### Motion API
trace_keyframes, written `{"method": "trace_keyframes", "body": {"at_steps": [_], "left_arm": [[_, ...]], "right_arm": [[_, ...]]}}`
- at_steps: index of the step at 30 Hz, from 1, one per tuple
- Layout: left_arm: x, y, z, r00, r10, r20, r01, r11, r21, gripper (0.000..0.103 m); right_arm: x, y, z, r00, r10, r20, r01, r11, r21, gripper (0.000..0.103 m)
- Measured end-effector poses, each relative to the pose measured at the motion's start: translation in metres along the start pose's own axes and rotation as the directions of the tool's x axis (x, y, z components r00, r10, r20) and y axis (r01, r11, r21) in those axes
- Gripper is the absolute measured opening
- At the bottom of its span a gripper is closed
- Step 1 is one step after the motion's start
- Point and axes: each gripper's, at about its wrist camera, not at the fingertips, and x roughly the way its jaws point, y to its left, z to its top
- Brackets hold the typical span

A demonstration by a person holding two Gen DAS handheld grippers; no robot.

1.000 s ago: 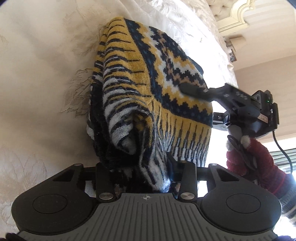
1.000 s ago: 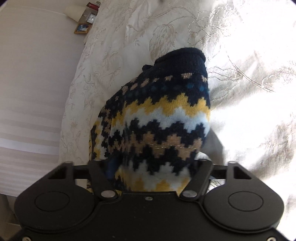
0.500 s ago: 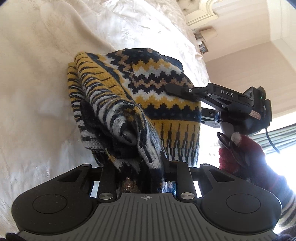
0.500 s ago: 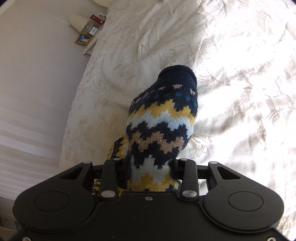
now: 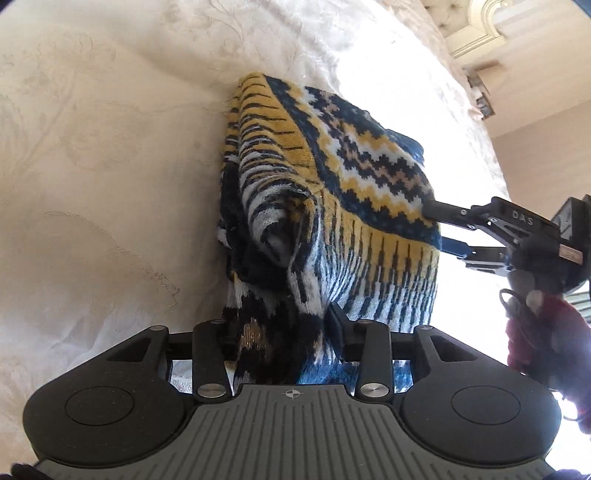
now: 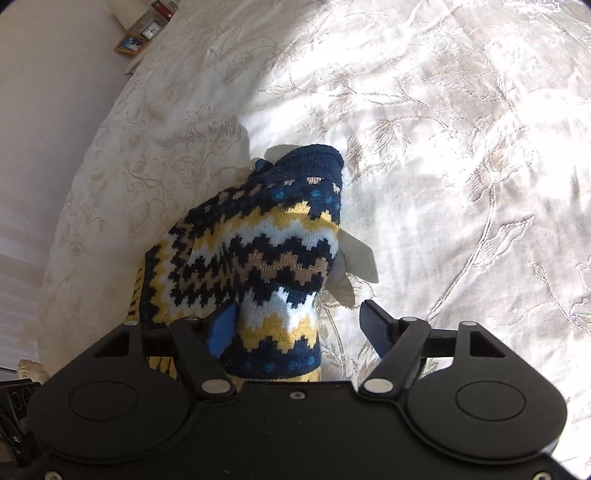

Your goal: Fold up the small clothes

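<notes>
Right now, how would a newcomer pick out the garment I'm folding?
Find the cream embroidered bedspread filling both views. One bunched knitted sweater sits on it. It alone carries navy, yellow and white zigzag bands, against pale cloth.

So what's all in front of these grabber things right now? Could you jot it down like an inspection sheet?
Surface: cream embroidered bedspread, creased, sunlit.
Job's things: one patterned knit sweater in navy, yellow and white, bunched and partly lifted.
Clutter: nothing seen on the bed.
Grippers: left gripper shut on the sweater's edge; right gripper open, fabric against one finger only.
Cables: a dark cable loops below the right gripper, by a red-gloved hand.
Surroundings: picture frame and small items on a shelf by the wall; carved cream headboard.
</notes>
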Motion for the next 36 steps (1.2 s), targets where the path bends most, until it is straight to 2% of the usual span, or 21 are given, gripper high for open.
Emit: {"method": "trace_keyframes", "body": {"at_steps": [3,6,11,14,19,24,25,26,33,36], "left_arm": [[-0.013,-0.019,-0.017,0.996,0.082,0.047,-0.085,0.994,0.062,0.040],[-0.033,-0.043,-0.029,0.985,0.131,0.115,-0.142,0.985,0.095,0.040],[-0.071,-0.087,-0.031,0.957,0.135,0.257,-0.188,0.963,0.194,0.040],[-0.069,-0.112,-0.019,0.947,0.101,0.306,-0.180,0.953,0.244,0.040],[-0.039,-0.126,0.011,0.948,0.096,0.304,-0.191,0.935,0.299,0.040],[0.000,-0.100,0.028,0.961,0.162,0.223,-0.222,0.934,0.280,0.040],[0.005,-0.090,0.027,0.965,0.175,0.197,-0.224,0.938,0.266,0.039],[0.008,-0.081,0.026,0.967,0.184,0.176,-0.226,0.939,0.259,0.039],[0.004,-0.060,0.024,0.978,0.160,0.132,-0.189,0.948,0.255,0.039],[0.007,-0.060,0.025,0.980,0.157,0.122,-0.185,0.945,0.269,0.040]], "right_arm": [[-0.014,0.000,-0.006,0.999,0.017,0.028,-0.016,0.999,-0.036,0.076],[-0.028,0.004,-0.012,0.998,0.028,0.061,-0.024,0.997,-0.070,0.076],[-0.053,0.003,-0.017,0.991,0.059,0.120,-0.045,0.992,-0.116,0.076],[-0.058,0.006,-0.016,0.989,0.067,0.136,-0.048,0.989,-0.138,0.076],[-0.049,0.016,-0.012,0.988,0.066,0.138,-0.045,0.987,-0.155,0.072],[-0.042,0.026,-0.008,0.987,0.063,0.147,-0.039,0.986,-0.162,0.052],[-0.040,0.030,-0.007,0.987,0.061,0.148,-0.036,0.985,-0.168,0.041],[-0.038,0.033,-0.006,0.987,0.058,0.149,-0.032,0.984,-0.174,0.036],[-0.008,0.065,0.006,0.992,0.042,0.119,-0.014,0.974,-0.228,0.037],[0.017,0.070,0.013,0.997,-0.021,0.079,0.038,0.973,-0.227,0.037]]}}
